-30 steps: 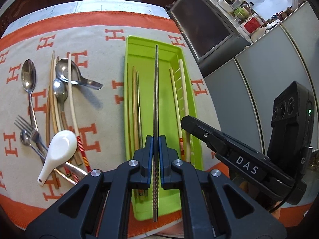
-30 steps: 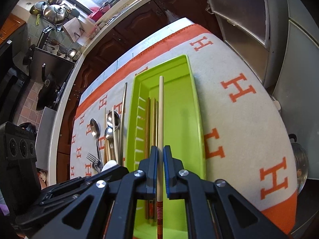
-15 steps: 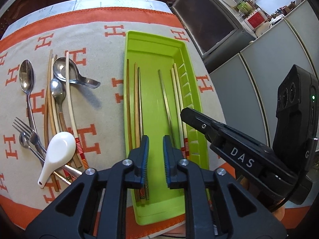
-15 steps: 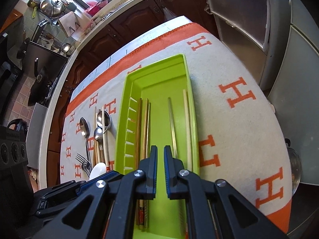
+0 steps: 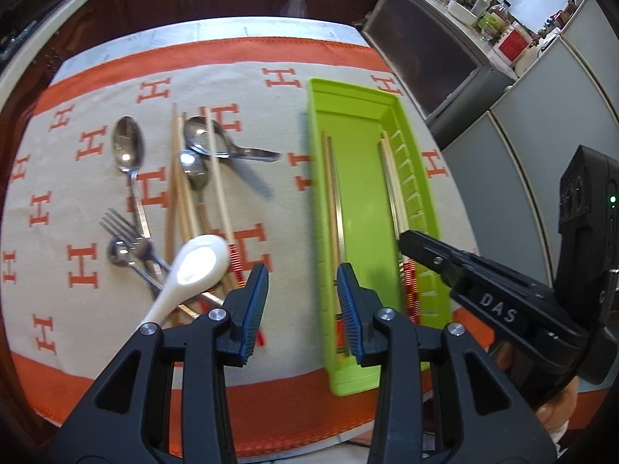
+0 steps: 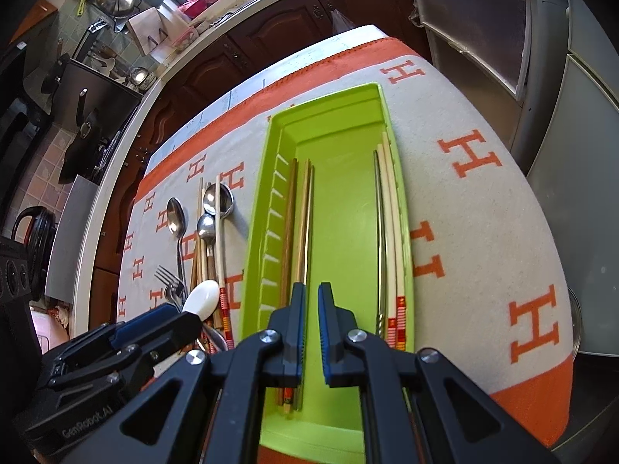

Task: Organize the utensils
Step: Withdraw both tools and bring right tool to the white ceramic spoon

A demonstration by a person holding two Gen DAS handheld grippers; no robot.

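Note:
A green tray [image 5: 363, 201] [image 6: 340, 201] lies lengthwise on the cloth. Brown wooden chopsticks [image 6: 298, 232] line its left side; a metal chopstick [image 6: 381, 239] and pale chopsticks with red-banded ends [image 6: 392, 232] line its right. Left of the tray sits a loose pile: a white ceramic spoon [image 5: 201, 263], metal spoons [image 5: 127, 143], a fork [image 5: 123, 228] and more chopsticks [image 5: 178, 178]. My left gripper [image 5: 301, 282] is wide open and empty, hovering over the tray's left rim. My right gripper [image 6: 311, 297] hangs over the tray's near end, empty, with only a narrow gap between its pads.
A beige cloth [image 5: 96, 193] with orange H marks and an orange border covers the table. The table's front edge runs just below the tray's near end. Grey cabinets [image 5: 522, 162] stand close on the right, dark wooden cupboards [image 6: 271, 46] behind.
Both grippers let go of their chopsticks, which now lie along the tray's right side. My left gripper opened wide and shifted left, toward the loose pile.

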